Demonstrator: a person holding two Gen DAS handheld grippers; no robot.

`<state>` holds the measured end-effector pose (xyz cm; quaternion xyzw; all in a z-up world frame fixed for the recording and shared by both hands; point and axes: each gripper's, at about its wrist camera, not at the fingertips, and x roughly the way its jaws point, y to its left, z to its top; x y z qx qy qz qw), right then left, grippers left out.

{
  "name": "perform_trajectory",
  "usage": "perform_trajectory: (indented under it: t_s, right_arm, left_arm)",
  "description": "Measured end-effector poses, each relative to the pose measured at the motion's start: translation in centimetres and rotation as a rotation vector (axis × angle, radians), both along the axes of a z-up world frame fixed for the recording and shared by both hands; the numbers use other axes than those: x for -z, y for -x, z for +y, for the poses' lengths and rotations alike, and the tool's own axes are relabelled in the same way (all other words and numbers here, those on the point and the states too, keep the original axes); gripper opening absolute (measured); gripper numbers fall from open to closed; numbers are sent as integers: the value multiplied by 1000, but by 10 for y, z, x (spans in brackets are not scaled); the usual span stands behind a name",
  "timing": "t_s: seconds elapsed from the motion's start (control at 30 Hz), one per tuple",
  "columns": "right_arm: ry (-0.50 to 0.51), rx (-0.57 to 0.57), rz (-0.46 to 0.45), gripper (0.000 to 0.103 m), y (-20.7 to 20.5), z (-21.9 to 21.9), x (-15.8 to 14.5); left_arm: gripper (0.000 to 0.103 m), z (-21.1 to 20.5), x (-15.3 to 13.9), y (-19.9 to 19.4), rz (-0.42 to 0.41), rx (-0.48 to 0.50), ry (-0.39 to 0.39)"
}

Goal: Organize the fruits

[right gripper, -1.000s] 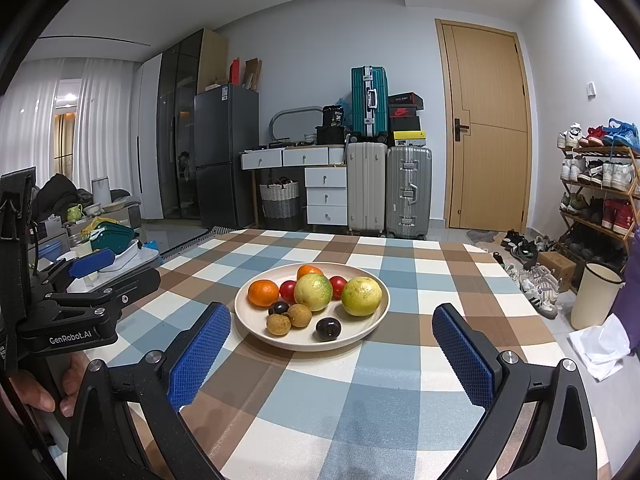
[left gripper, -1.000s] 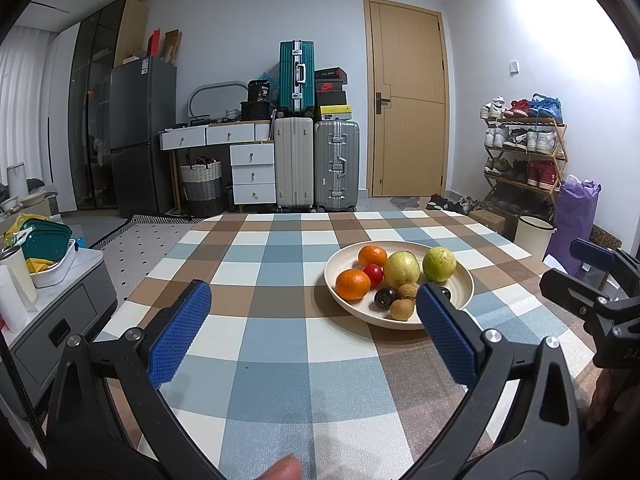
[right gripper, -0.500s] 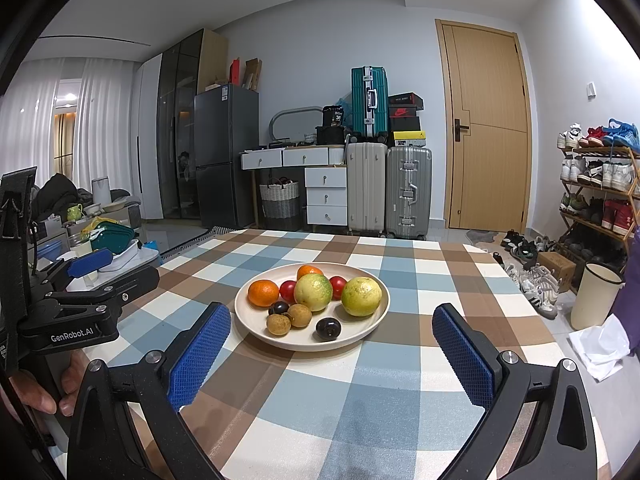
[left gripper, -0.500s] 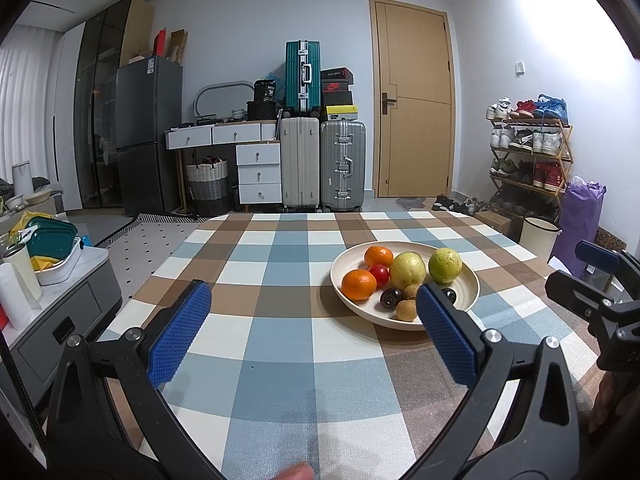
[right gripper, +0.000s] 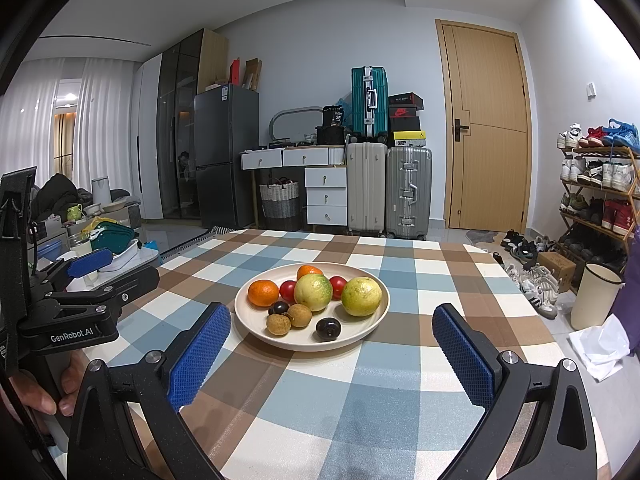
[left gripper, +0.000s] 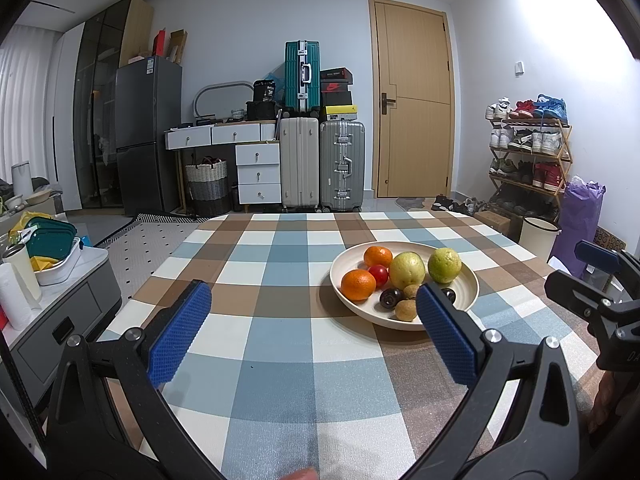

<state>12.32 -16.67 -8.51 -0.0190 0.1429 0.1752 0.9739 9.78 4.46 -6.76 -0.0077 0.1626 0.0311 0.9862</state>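
With both claws hanging above the near edge of the checked table (right gripper: 400,380), all the fruit sits together in one cream bowl (right gripper: 380,300) out toward the middle of the cloth. Left claw (left gripper: 314,330), fingers spread wide, blue pads (left gripper: 178,340) well apart, nothing between them, and from its camera the bowl (left gripper: 468,276) lies ahead and off to the right, its near rim partly hidden behind the right-hand pad. Right claw (right gripper: 330,358), same story: wide open, empty, with the bowl almost dead centre between its fingers but farther out on the table. Look inside the bowl: an orange (right gripper: 263,293) on the left, a second orange (right gripper: 309,270) at the back, two red tomatoes (right gripper: 288,291) tucked around a big yellow-green citrus (right gripper: 313,292), and another yellow-green citrus (right gripper: 361,296) on the right. Up front, two small brown longan-like fruits (right gripper: 299,315) touch each other, with a dark plum (right gripper: 329,329) just beside them and another dark plum (right gripper: 278,308) behind. Neither claw touches the bowl or any fruit. At the left of the right camera's view, a hand (right gripper: 44,392) grips the handle of the other tool. Beyond the table stand suitcases (right gripper: 388,192), a door (right gripper: 486,128) and a shoe rack (right gripper: 596,192).
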Motion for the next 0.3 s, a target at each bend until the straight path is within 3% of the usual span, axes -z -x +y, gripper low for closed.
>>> perform_trajectory:
  t_s: [0.3]
  right_arm:
    - [0, 0, 0, 103, 0, 0, 0]
  left_arm:
    - [102, 1, 0, -1, 1, -1, 0]
